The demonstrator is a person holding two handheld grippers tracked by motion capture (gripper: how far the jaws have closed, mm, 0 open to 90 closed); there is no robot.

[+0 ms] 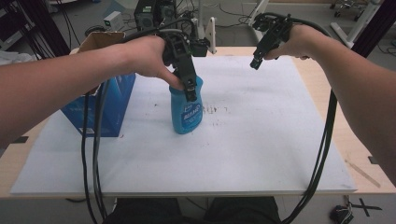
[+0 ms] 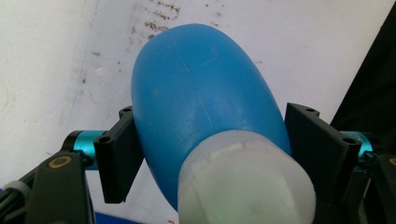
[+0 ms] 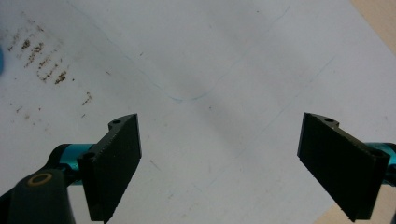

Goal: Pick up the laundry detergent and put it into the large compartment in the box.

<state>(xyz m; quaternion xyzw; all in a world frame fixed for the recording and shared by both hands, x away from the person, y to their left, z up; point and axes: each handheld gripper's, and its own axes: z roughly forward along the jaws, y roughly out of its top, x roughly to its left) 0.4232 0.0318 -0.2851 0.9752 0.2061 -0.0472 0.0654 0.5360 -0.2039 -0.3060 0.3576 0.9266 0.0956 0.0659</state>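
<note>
— So, what takes up most of the table point(image 1: 327, 88)?
— A white sheet point(image 1: 261, 154) covers nearly all of the wooden top, with a strip of wood showing past the sheet's right edge. It carries dark smudges near its middle.

— And on the sheet?
— At its left edge stands a blue cardboard box point(image 1: 103, 105), flaps open at the top. Toward the middle of the sheet from the box stands a blue bottle point(image 1: 187, 112), upright, with a printed label facing the camera. The smudges lie just beside it, on the side away from the box.

— What is touching the bottle?
— The left gripper point(image 1: 190, 87) comes down on it from above. In the left gripper view its two black jaws sit against either side of the bottle's blue shoulder point(image 2: 201, 93), clamped on it, just below the pale, whitish cap point(image 2: 245, 184).

— The other hand?
— The right gripper point(image 1: 256, 62) hangs above the far part of the sheet, well apart from the bottle and on the side opposite the box. In the right gripper view its jaws stand wide apart with bare sheet point(image 3: 224, 70) between them.

— Anything smaller?
— Black cables point(image 1: 91, 154) trail from both grippers down past the sheet's near edge.
</note>
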